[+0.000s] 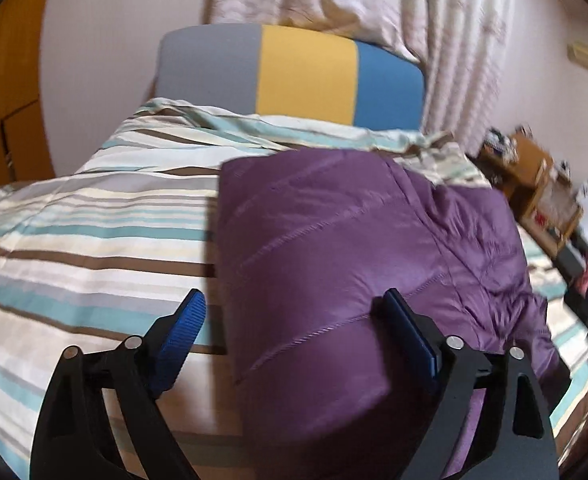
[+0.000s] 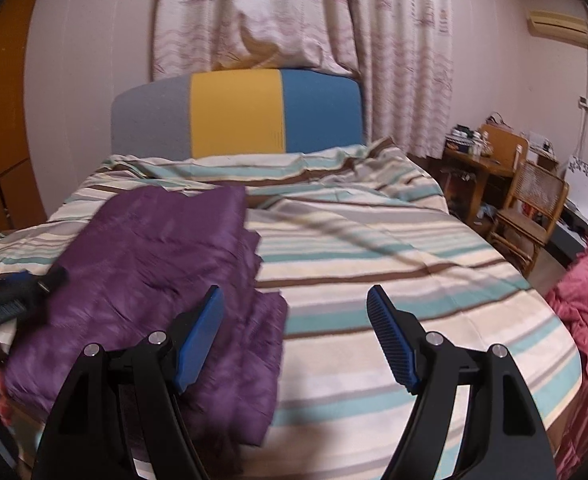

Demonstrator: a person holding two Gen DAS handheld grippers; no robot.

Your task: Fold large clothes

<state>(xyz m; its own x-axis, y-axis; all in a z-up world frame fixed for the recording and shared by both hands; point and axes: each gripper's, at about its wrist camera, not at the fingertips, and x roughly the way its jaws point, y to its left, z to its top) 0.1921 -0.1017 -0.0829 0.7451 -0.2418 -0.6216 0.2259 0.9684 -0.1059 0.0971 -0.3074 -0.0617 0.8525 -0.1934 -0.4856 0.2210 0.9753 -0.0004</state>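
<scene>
A purple quilted jacket (image 1: 358,248) lies folded in a thick bundle on the striped bed cover (image 1: 94,216). My left gripper (image 1: 294,304) is open, hovering just above the jacket's near left edge, holding nothing. In the right wrist view the jacket (image 2: 154,264) lies at the left of the bed cover (image 2: 394,280). My right gripper (image 2: 294,300) is open and empty, just right of the jacket's near right edge. The left gripper (image 2: 26,284) shows blurred at the far left of that view, over the jacket.
A grey, yellow and blue headboard (image 2: 238,112) stands at the bed's far end under patterned curtains (image 2: 302,16). A wooden desk (image 2: 478,160) and chair (image 2: 530,204) stand right of the bed. A pink cloth (image 2: 586,304) lies at the right edge.
</scene>
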